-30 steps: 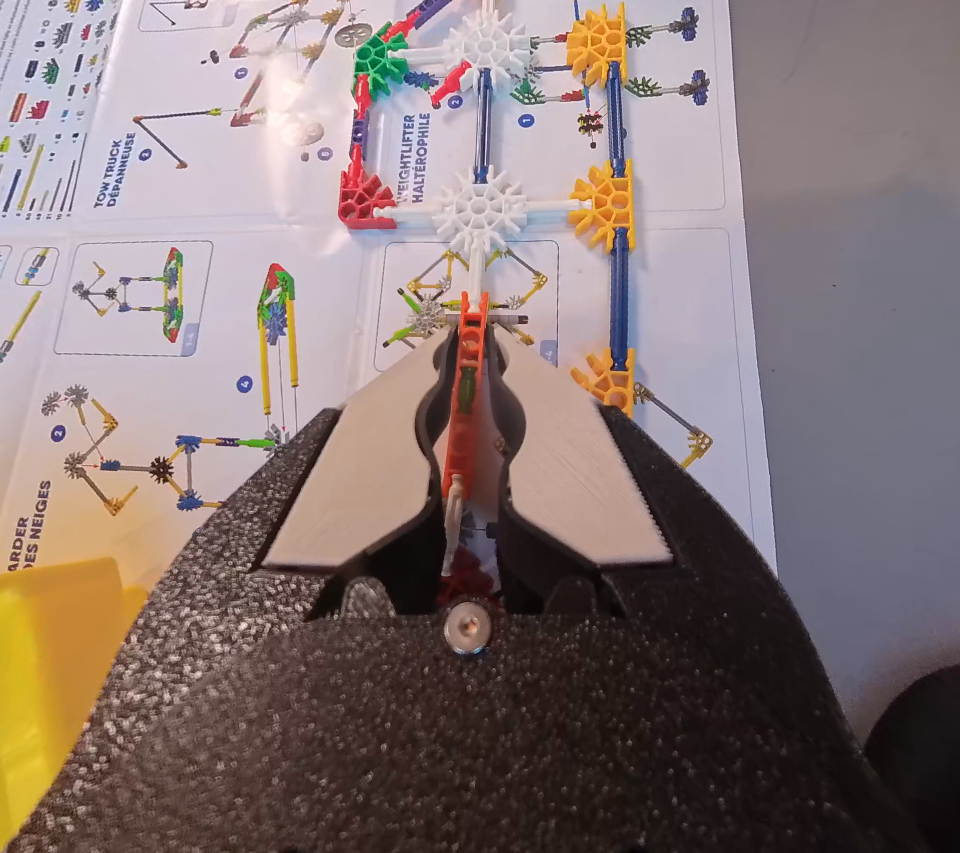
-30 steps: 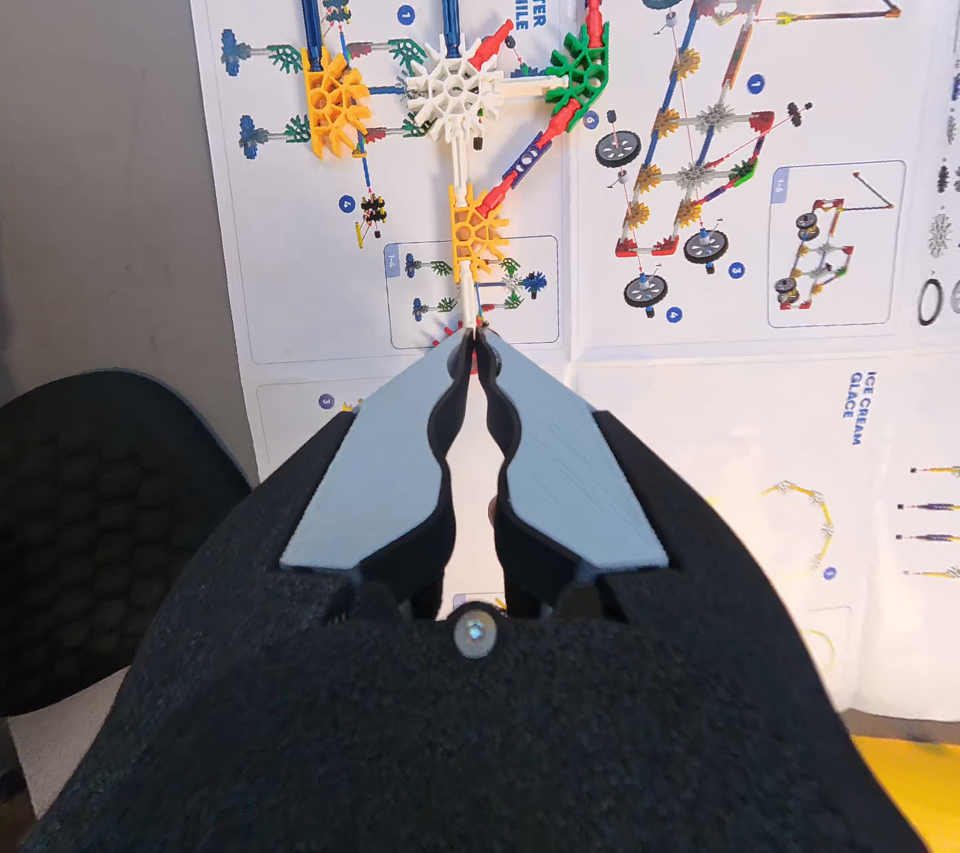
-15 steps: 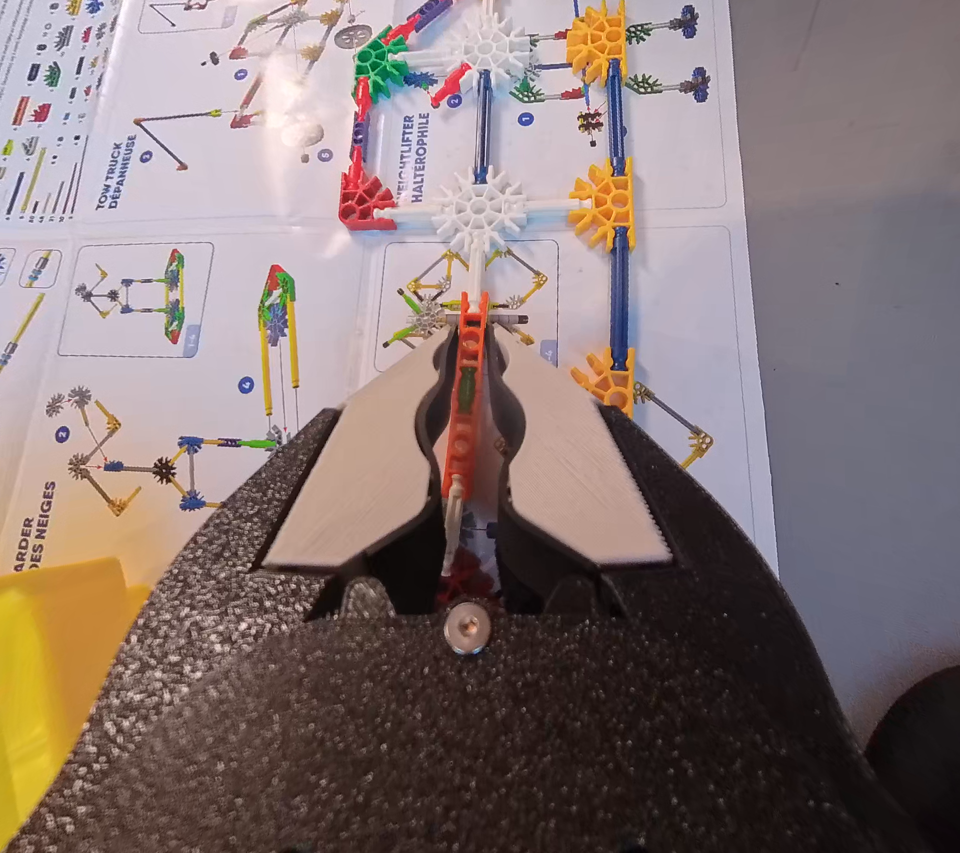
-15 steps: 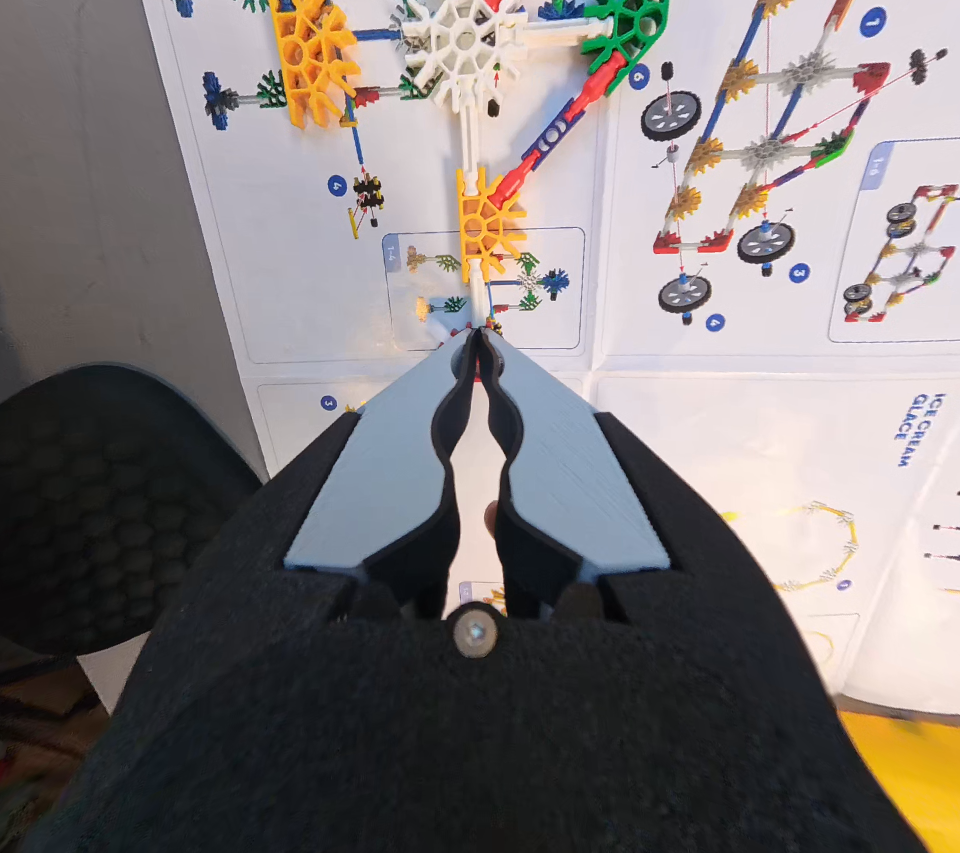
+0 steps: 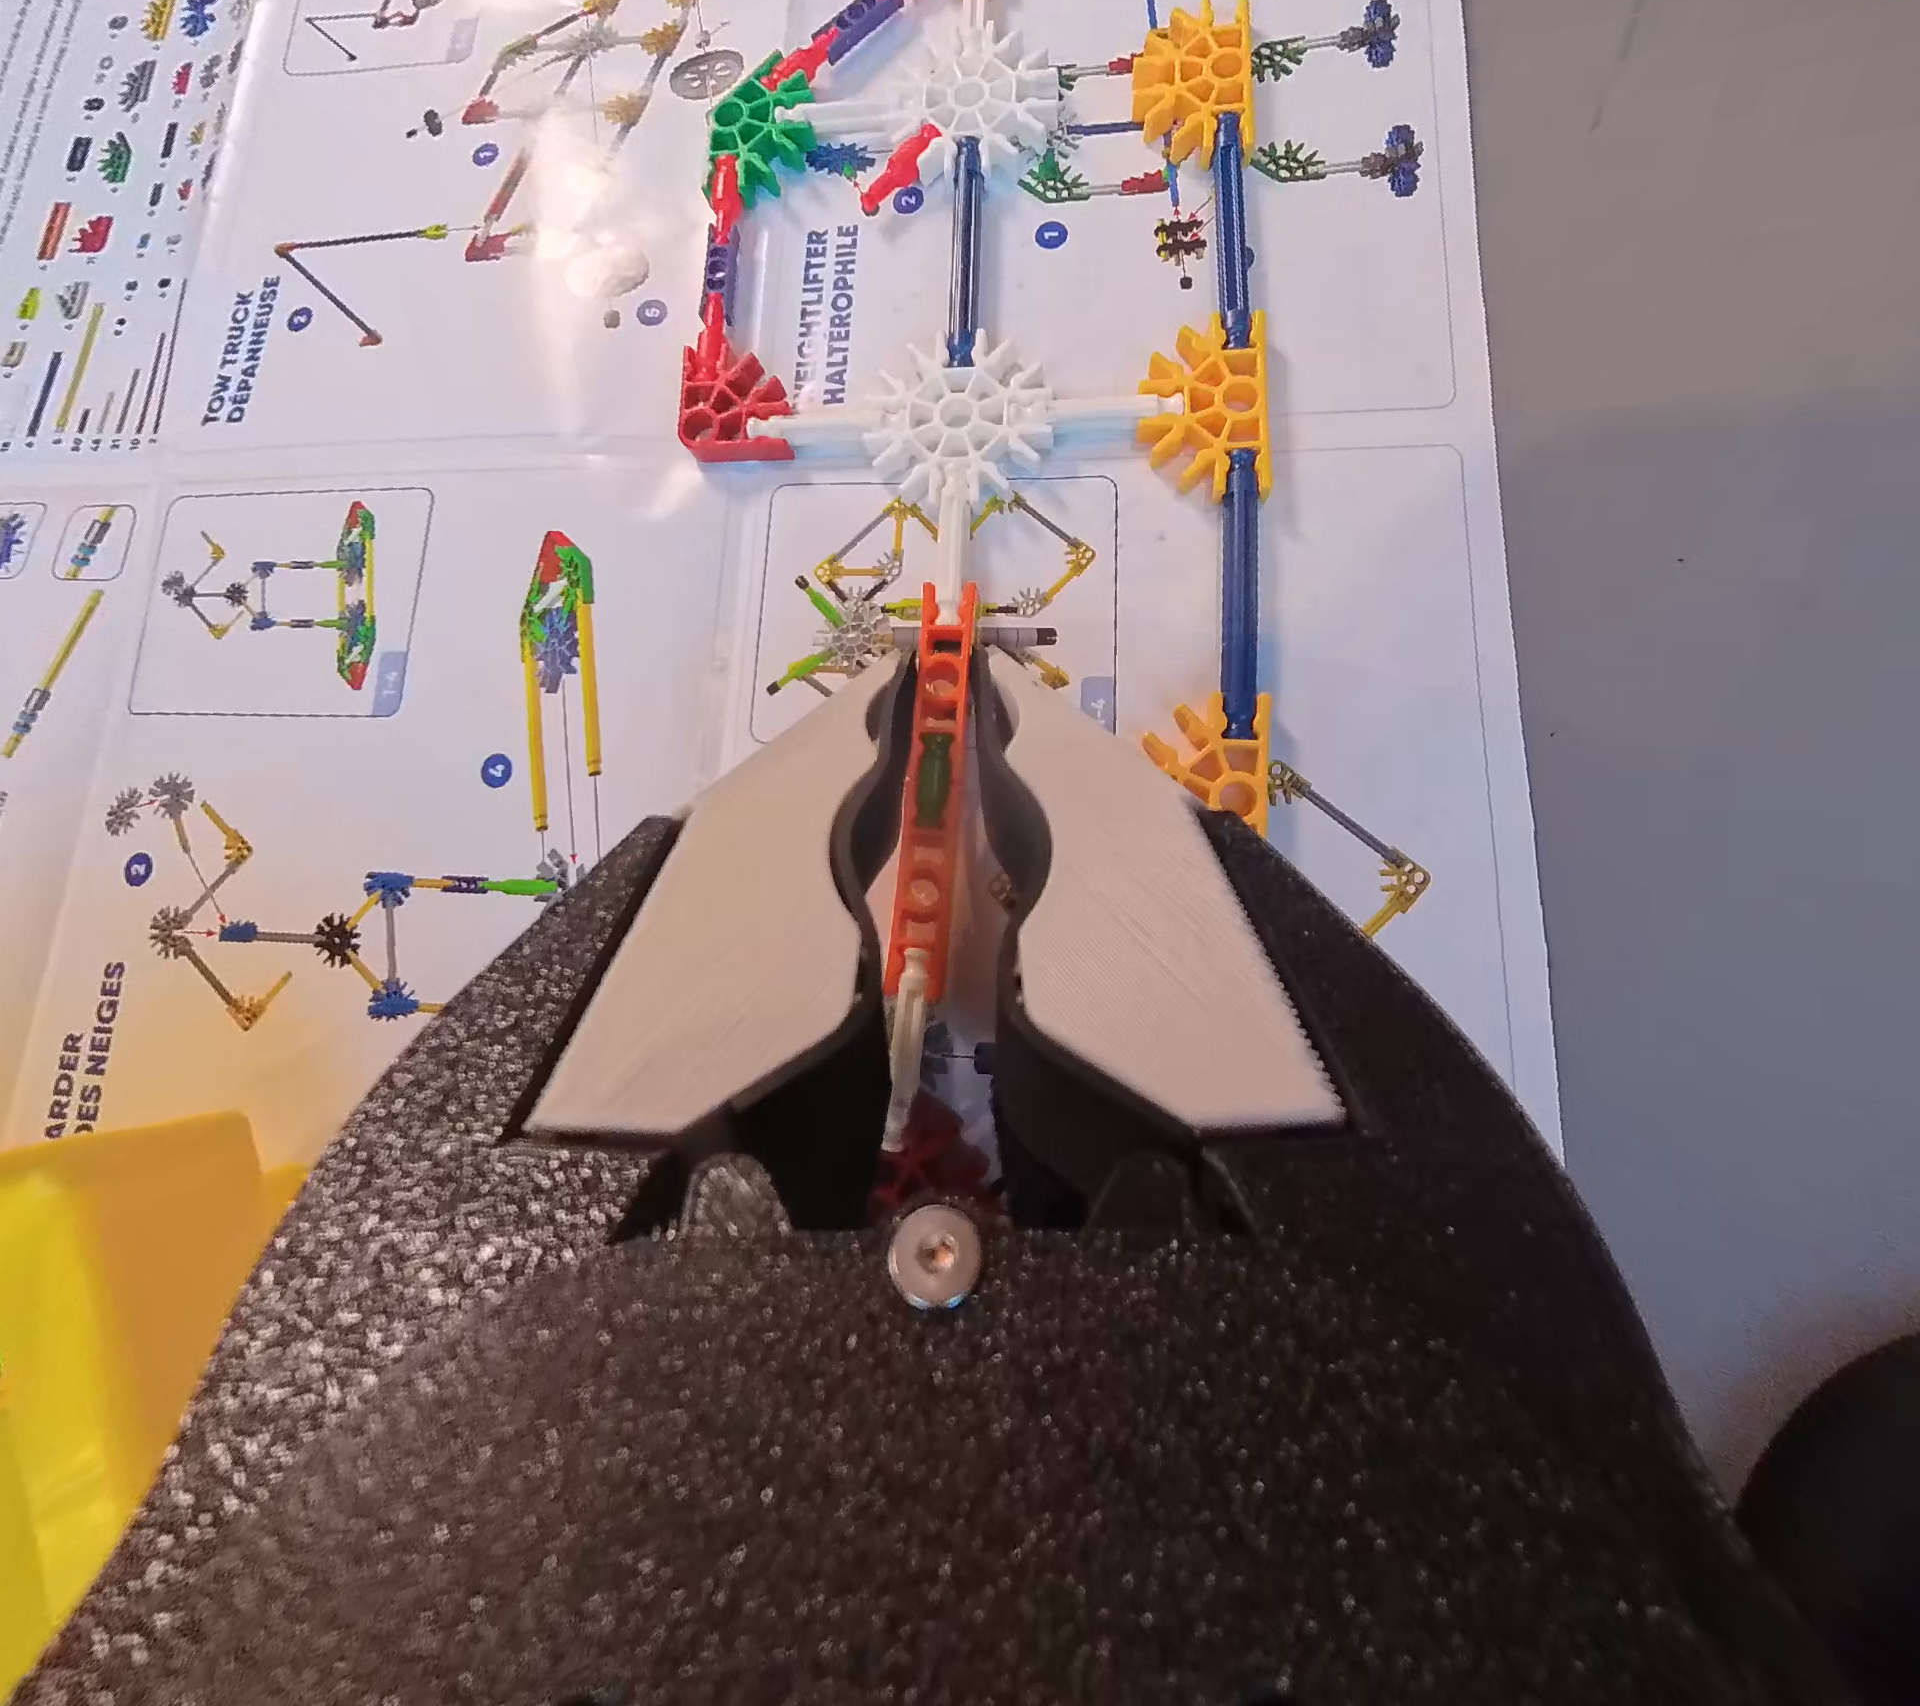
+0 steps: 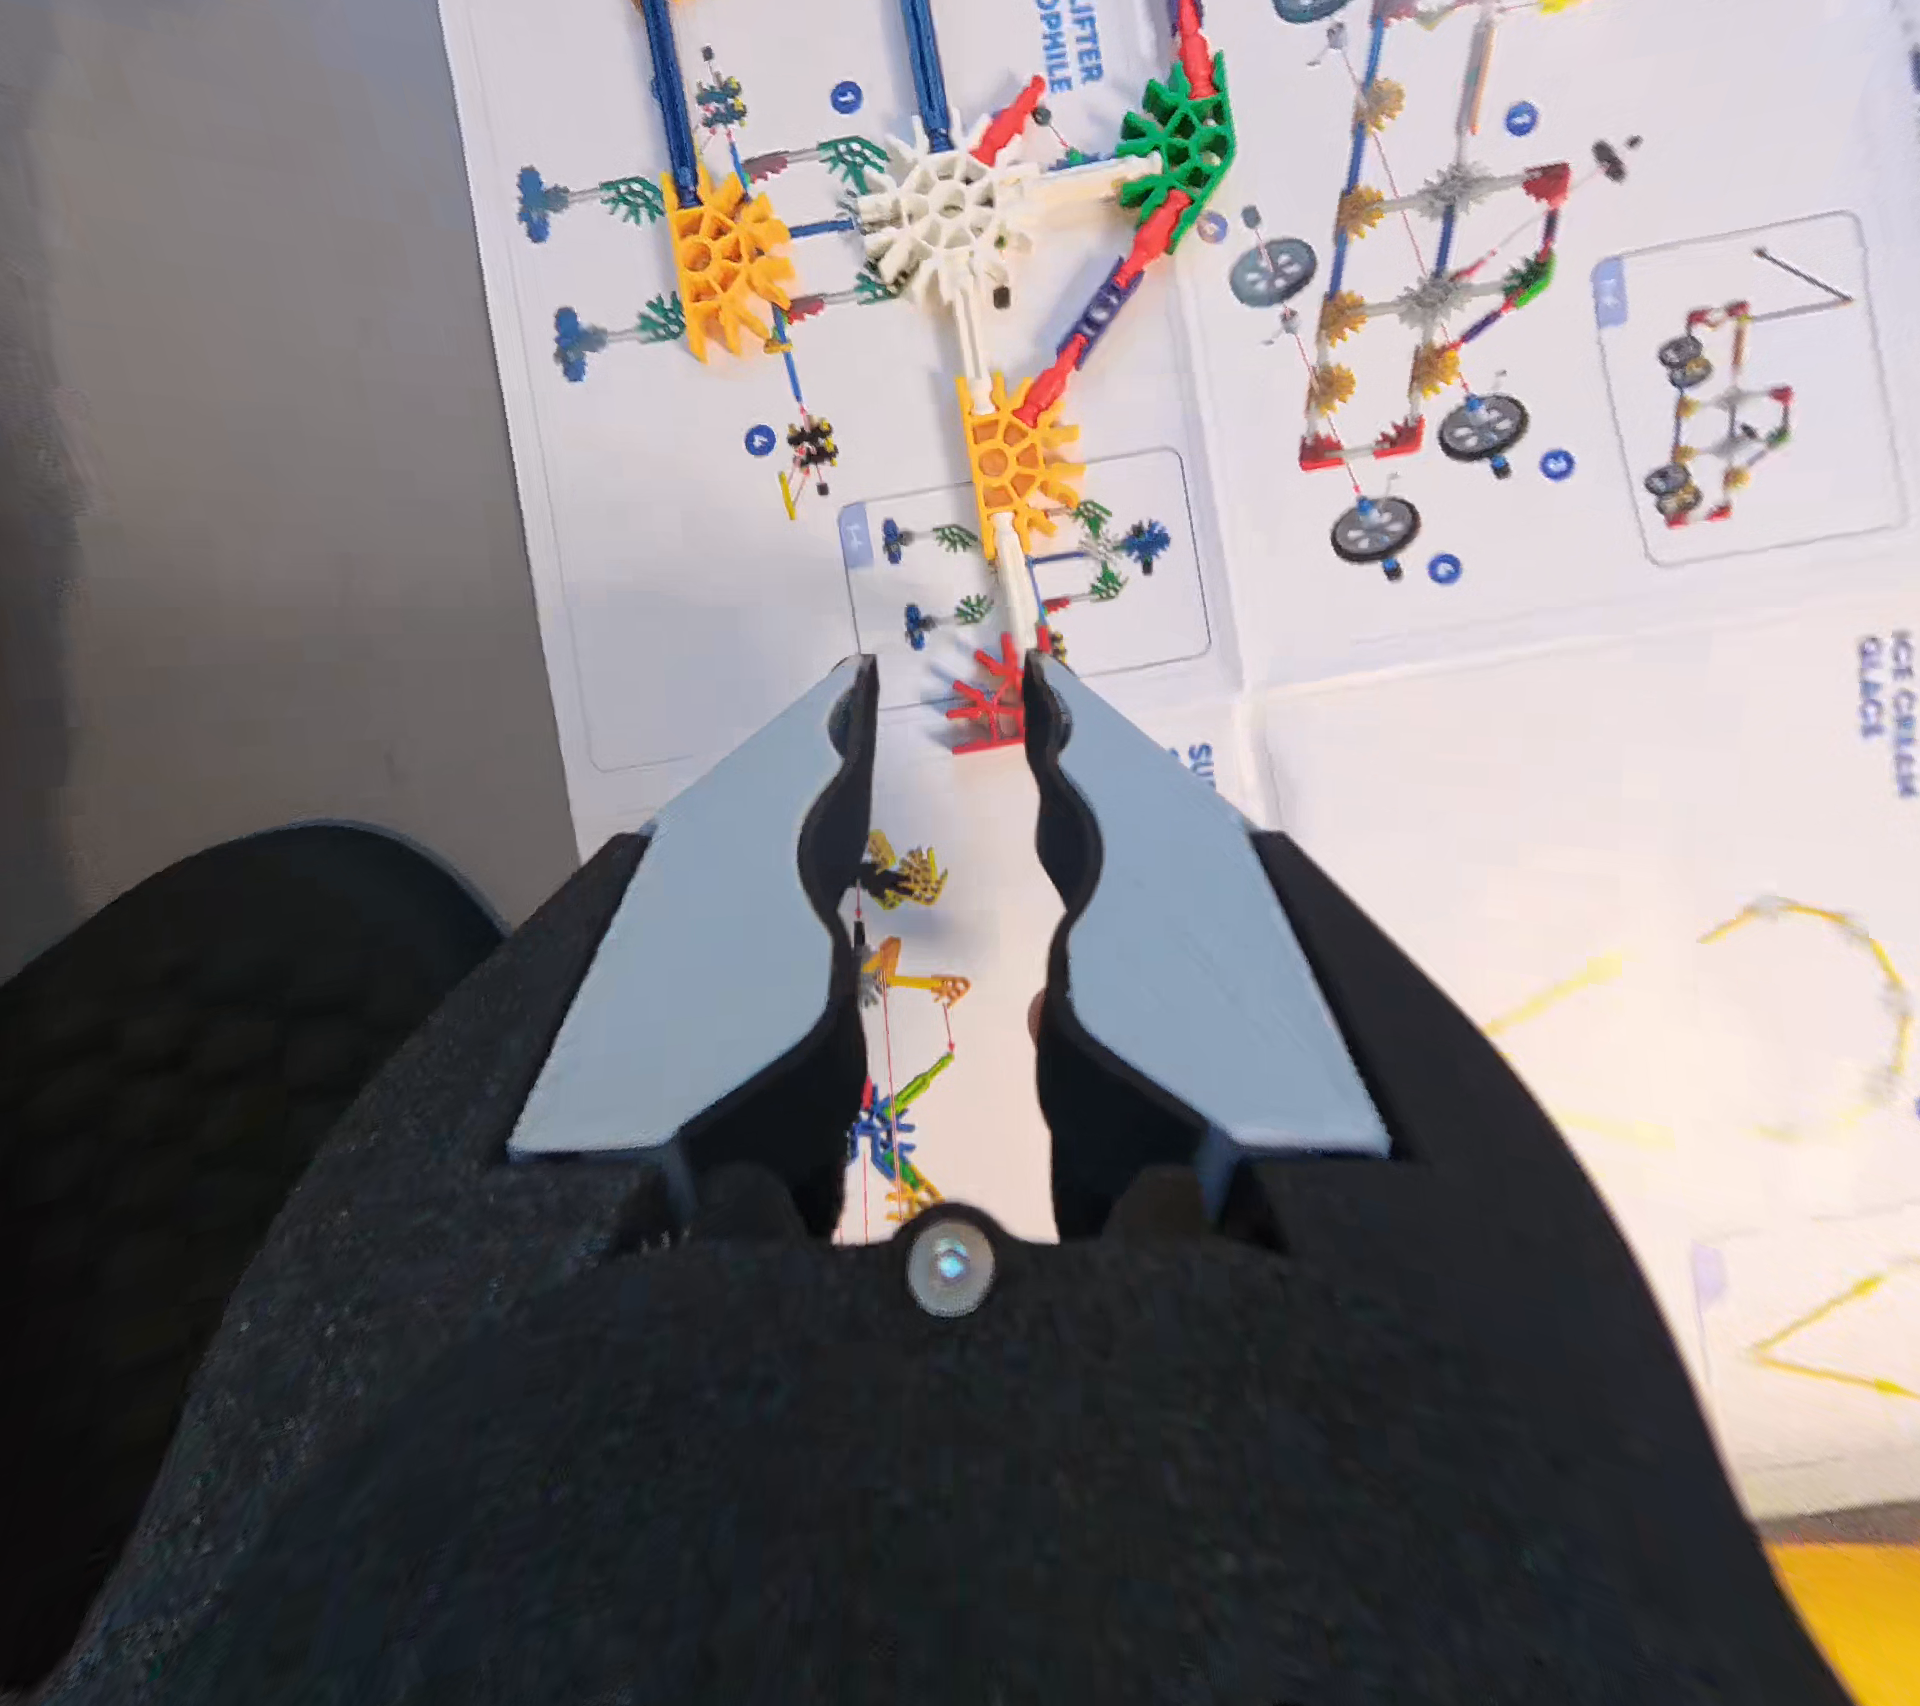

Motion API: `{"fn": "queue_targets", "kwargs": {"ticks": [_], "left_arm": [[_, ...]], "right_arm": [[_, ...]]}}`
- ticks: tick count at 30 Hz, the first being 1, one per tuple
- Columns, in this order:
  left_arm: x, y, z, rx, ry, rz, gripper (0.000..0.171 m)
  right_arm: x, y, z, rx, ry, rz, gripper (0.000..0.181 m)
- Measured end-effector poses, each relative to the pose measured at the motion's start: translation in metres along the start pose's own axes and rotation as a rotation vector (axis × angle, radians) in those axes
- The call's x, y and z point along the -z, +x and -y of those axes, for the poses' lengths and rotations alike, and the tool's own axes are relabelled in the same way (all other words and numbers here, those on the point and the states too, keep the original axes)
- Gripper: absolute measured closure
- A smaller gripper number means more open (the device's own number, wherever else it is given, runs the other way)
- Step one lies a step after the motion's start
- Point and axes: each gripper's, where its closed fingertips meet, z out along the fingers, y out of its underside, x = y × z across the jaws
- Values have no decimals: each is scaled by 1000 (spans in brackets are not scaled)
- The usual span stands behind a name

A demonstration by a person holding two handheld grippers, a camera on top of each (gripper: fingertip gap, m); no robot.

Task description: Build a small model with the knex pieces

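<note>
The left gripper (image 5: 943, 669) has its jaws closed on an orange connector (image 5: 932, 799), which stands on edge between them with a green rod end showing in one of its slots and a white rod (image 5: 951, 536) leaving its far tip. That rod runs into a white snowflake connector (image 5: 958, 411) of a flat rod-and-connector frame lying on a printed instruction sheet (image 5: 416, 409); from the snowflake, white rods reach a red corner connector (image 5: 727, 404) on one side and a yellow connector (image 5: 1210, 404) on the other, and blue rods lead farther on to a second white snowflake, a green connector (image 5: 753, 129) and more yellow ones. A yellow container edge (image 5: 114, 1241) shows at the lower left of the left wrist view. The right gripper (image 6: 951, 669) has its jaws parted and holds nothing; a small red connector (image 6: 987, 695) lies in the gap at their tips, just beside the right-hand one, whether touching I cannot tell. A white rod (image 6: 1013, 586) joins it to a yellow connector (image 6: 1013, 456) of the same frame. The sheet lies on a grey worktop (image 6: 260, 306).
</note>
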Motion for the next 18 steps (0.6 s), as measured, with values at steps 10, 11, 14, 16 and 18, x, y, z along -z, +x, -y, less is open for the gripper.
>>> {"fn": "queue_targets", "kwargs": {"ticks": [10, 11, 14, 16, 18], "left_arm": [[0, -1, 0, 12, -2, 1, 163], [0, -1, 0, 14, -5, 2, 164], [0, -4, 0, 13, -17, 19, 164], [1, -6, -1, 16, -22, 26, 163], [1, -8, -1, 21, -24, 34, 164]], "right_arm": [[-7, 12, -17, -137, 121, -133, 155], [-8, 11, -17, -131, 114, -128, 159], [-9, 13, -16, -110, 92, -116, 158], [-9, 16, -15, -106, 92, -120, 159], [-8, 20, -13, -110, 105, -131, 159]]}}
